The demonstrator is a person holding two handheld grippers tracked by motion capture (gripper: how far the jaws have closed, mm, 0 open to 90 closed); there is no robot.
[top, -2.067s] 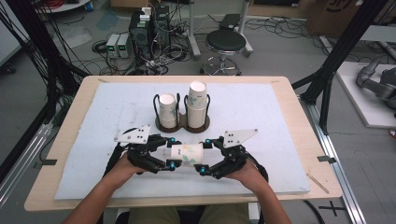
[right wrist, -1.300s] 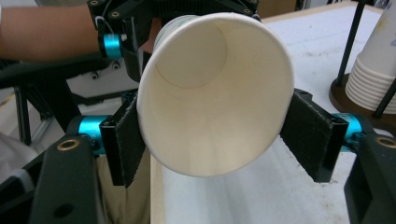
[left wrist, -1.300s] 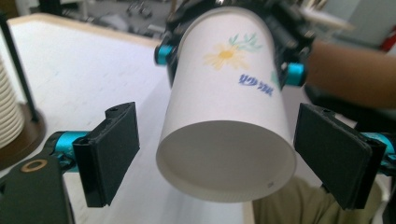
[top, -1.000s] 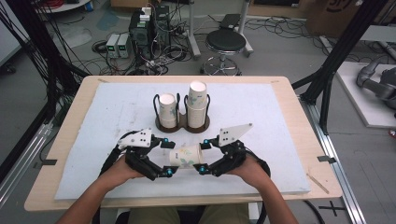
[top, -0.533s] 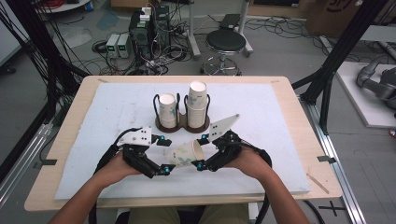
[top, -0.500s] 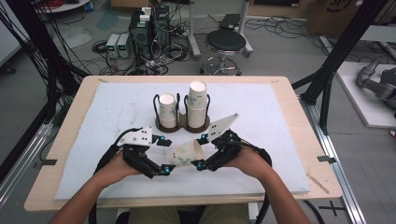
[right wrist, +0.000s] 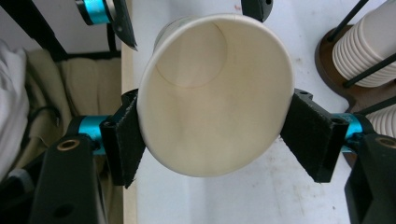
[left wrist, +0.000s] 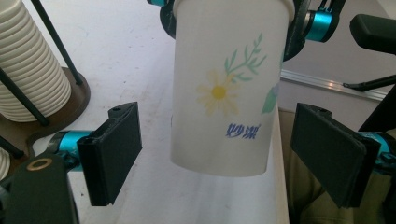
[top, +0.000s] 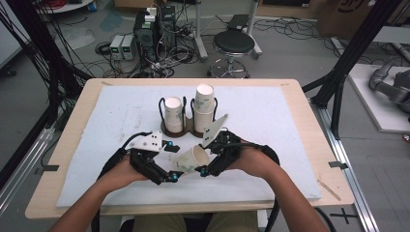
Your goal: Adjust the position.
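**A:** What's at the centre?

**B:** A white paper cup [top: 192, 158] printed with a daisy, lying tilted in the air just in front of the wooden cup holder [top: 186, 129] with its two stacks of cups [top: 203, 107]. Its open mouth faces the right gripper [top: 209, 166], whose pads press its rim from both sides. In the right gripper view you look straight into the cup [right wrist: 212, 95].

**A:** And the other claw?

**B:** The left gripper [top: 167, 166] sits nearer the person than the holder, at the cup's closed base. Its jaws stand apart on either side of the cup [left wrist: 227, 88] without touching; they have just been closing a little.

**A:** What could go wrong?

**B:** I'd judge the rim grip fragile: thin paper can buckle under the pads, and the cup could slip or drop onto the white table mat [top: 290, 125]. If the left jaws close off-centre, they could knock it askew.

**A:** What has changed?

**B:** A moment earlier the cup lay lower between both grippers, closer to the mat. Now the right hand has lifted it and tipped it up toward the holder, and the left claw no longer touches it.
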